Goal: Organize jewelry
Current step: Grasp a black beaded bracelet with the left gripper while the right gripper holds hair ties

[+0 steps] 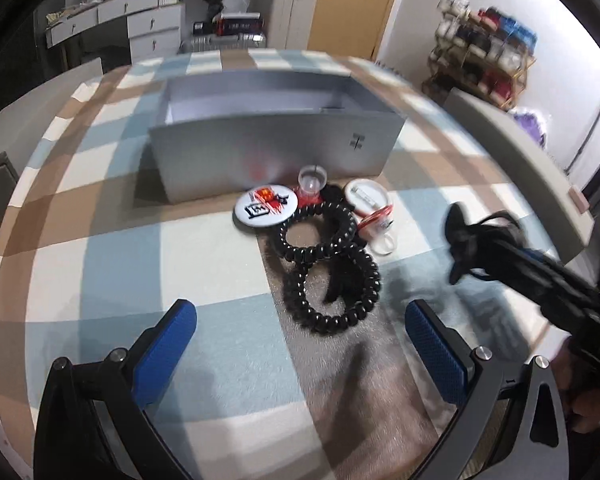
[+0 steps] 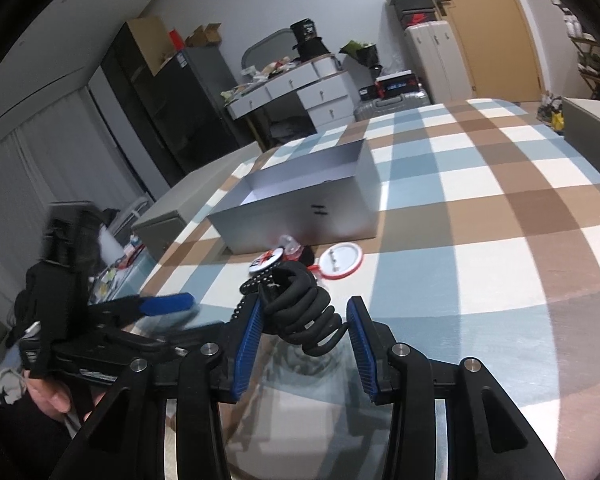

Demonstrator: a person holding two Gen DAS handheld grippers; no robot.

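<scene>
Two black coiled hair ties point(image 1: 332, 264) lie overlapped on the checked cloth, just ahead of my open left gripper point(image 1: 298, 312), whose blue pads stand wide apart either side of them. Behind them are a white printed badge point(image 1: 265, 204), a red-rimmed badge point(image 1: 367, 197) lying face down and a small clear cup point(image 1: 311, 179). An open silver box point(image 1: 276, 152) stands beyond. My right gripper point(image 2: 305, 308) is shut on a third black coiled hair tie point(image 2: 304, 320), held above the cloth. In the left wrist view the right gripper point(image 1: 460, 240) reaches in from the right.
The checked cloth point(image 2: 480, 220) stretches wide to the right of the box. A grey padded edge point(image 1: 520, 152) borders the surface on the right. A white dresser point(image 2: 300, 88), suitcases and a shoe rack point(image 1: 484, 52) stand beyond. A hand point(image 2: 48, 396) holds the left gripper point(image 2: 168, 306).
</scene>
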